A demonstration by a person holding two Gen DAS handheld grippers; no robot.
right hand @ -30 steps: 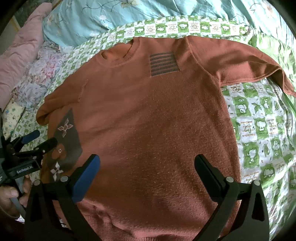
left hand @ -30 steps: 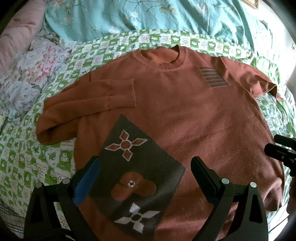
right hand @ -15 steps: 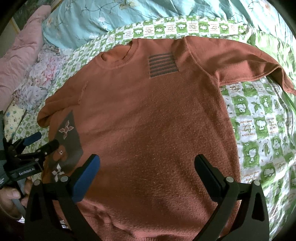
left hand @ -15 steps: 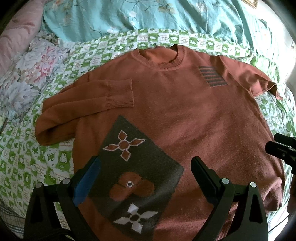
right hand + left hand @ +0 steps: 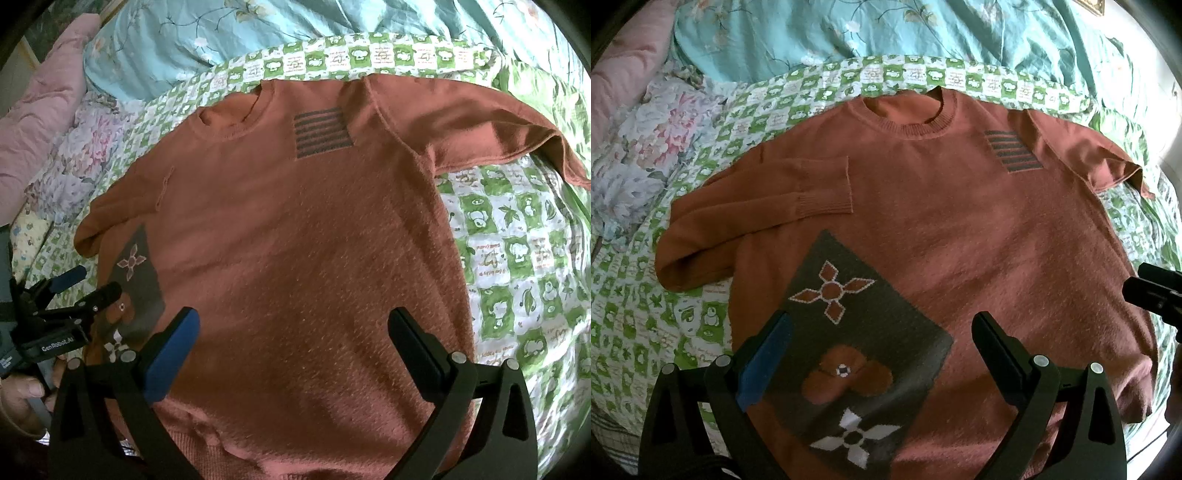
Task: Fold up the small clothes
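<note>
A rust-orange sweater [image 5: 942, 229] lies face up on the bed, collar at the far side; it also shows in the right wrist view [image 5: 303, 240]. Its left sleeve [image 5: 783, 192] is folded in across the chest. Its right sleeve [image 5: 480, 118] stretches out to the right. A dark patch with flower shapes [image 5: 857, 332] marks the lower left front. My left gripper [image 5: 881, 343] is open and empty above that patch. My right gripper [image 5: 293, 339] is open and empty above the lower middle of the sweater.
The sweater rests on a green-and-white checked sheet [image 5: 517, 258]. A turquoise floral quilt [image 5: 886, 33] lies beyond the collar. A pale floral cloth [image 5: 646, 147] and a pink blanket [image 5: 40, 122] lie at the left.
Both grippers have drifted slightly back from the sweater and stay open. The sweater has not moved.
</note>
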